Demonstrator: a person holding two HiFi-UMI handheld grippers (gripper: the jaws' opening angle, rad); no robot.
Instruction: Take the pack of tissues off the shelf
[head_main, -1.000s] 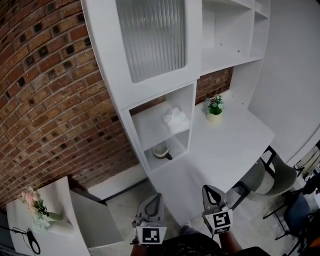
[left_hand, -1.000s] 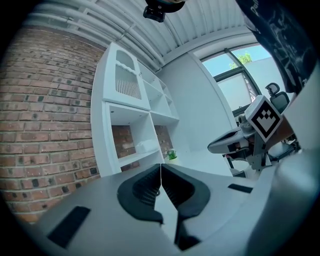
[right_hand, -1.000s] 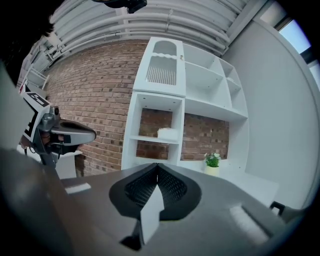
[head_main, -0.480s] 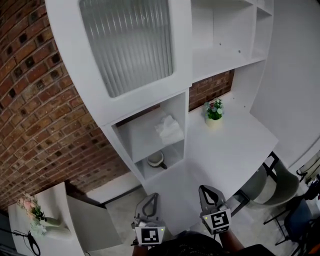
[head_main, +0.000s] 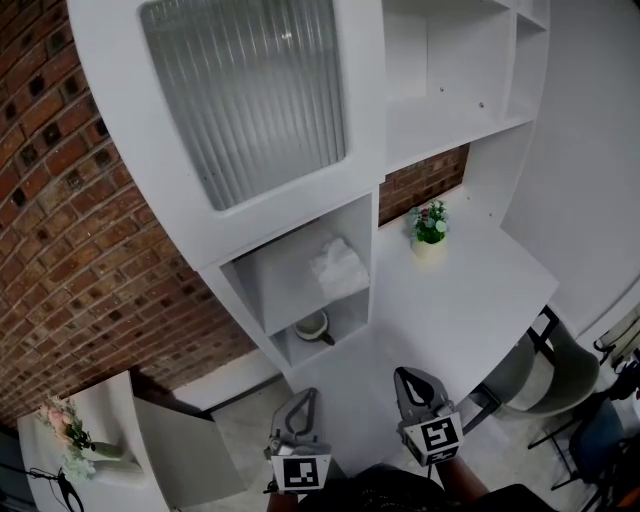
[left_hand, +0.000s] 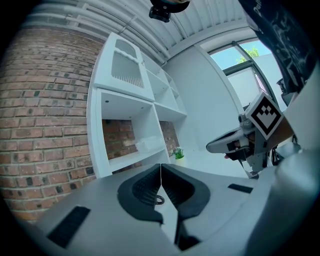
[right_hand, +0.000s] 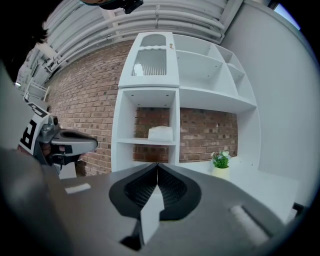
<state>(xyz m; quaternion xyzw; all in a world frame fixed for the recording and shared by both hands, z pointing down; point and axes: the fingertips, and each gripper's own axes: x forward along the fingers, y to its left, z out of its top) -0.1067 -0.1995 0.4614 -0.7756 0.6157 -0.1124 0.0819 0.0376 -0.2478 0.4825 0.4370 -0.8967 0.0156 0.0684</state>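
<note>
The left tongs (head_main: 303, 400) and the right tongs (head_main: 410, 380) are both pressed together and hold nothing. The pack of tissues (head_main: 338, 268) sits on the shelf (head_main: 285, 292), well apart from them.

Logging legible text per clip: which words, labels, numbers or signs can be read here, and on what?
No readable words or numbers.
Black-and-white square markers, no lettering: cube on the left gripper, cube on the right gripper.
White pack of tissues: any print too small to tell.
</note>
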